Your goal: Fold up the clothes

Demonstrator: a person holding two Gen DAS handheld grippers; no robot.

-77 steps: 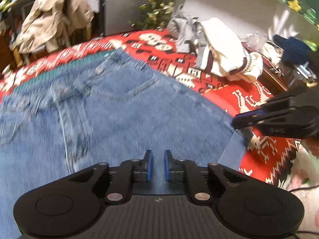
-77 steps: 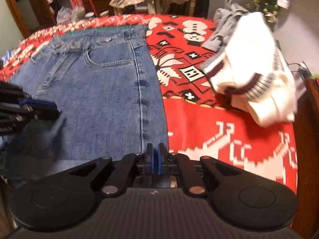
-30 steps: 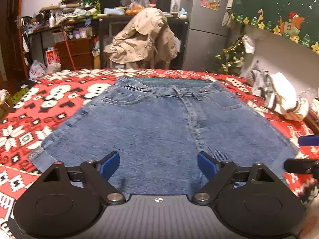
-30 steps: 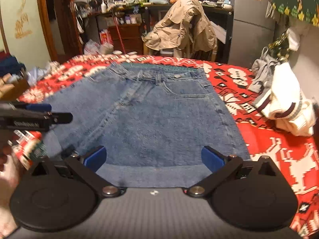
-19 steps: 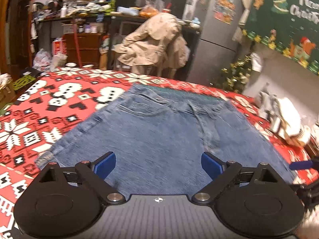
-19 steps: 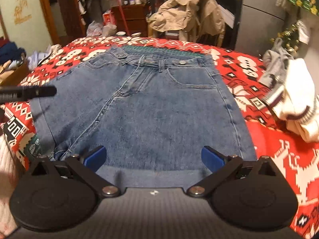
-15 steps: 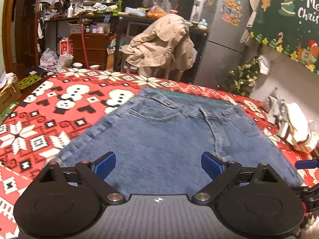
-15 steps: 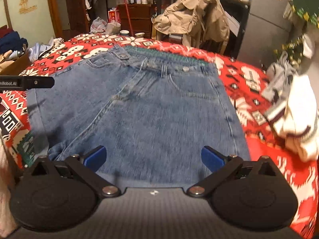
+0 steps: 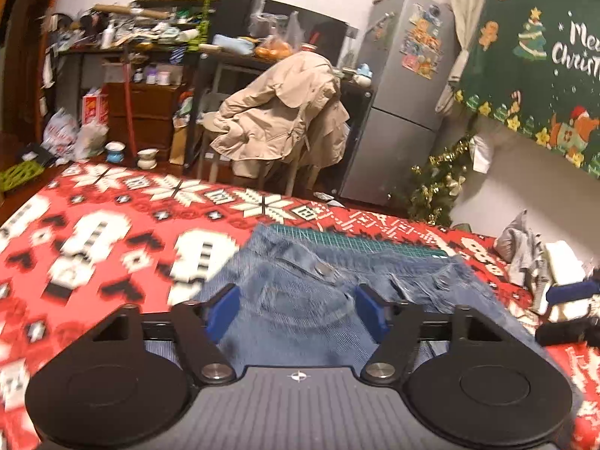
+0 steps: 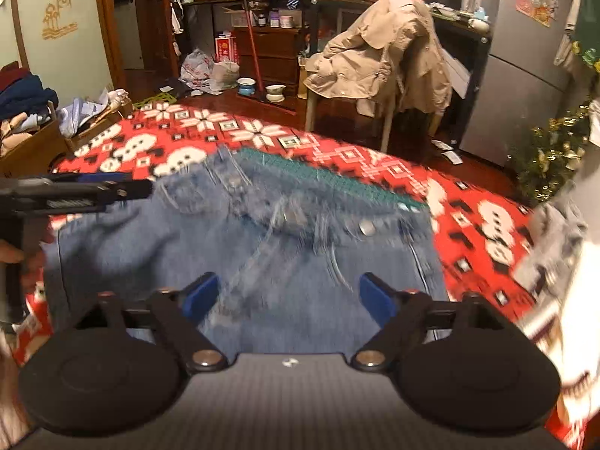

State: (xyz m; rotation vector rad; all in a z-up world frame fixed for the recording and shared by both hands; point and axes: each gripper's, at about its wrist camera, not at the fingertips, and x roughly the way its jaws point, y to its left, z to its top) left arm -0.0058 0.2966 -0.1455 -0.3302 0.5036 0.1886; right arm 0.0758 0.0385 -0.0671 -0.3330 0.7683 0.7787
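The blue denim garment [image 10: 240, 255] lies spread flat on a red, white and black patterned cloth [image 10: 483, 225] that covers the bench, its waistband with metal buttons at the far edge. A strip of green gridded mat [image 9: 360, 242] shows just beyond the waistband. In both wrist views the denim is blurred, so finer folds cannot be told.

The left hand-held gripper [image 9: 298, 317] hovers over the denim's left part, its blue pads apart and closing; denim shows beneath the gap, but the pads do not press on it. The right hand-held gripper [image 10: 288, 300] sits over the right part of the denim, its pads wider apart and also closing, with nothing pinched. Part of a hand [image 10: 22, 262] shows at the left edge of the right wrist view, behind the other gripper.

At the bench's right edge lies a heap of grey and white clothes [image 9: 540, 258]. Beyond the bench a beige coat [image 10: 382, 56] hangs over a chair, with a grey refrigerator [image 9: 397, 97] to its right and cluttered shelves [image 9: 157, 37] to its left.
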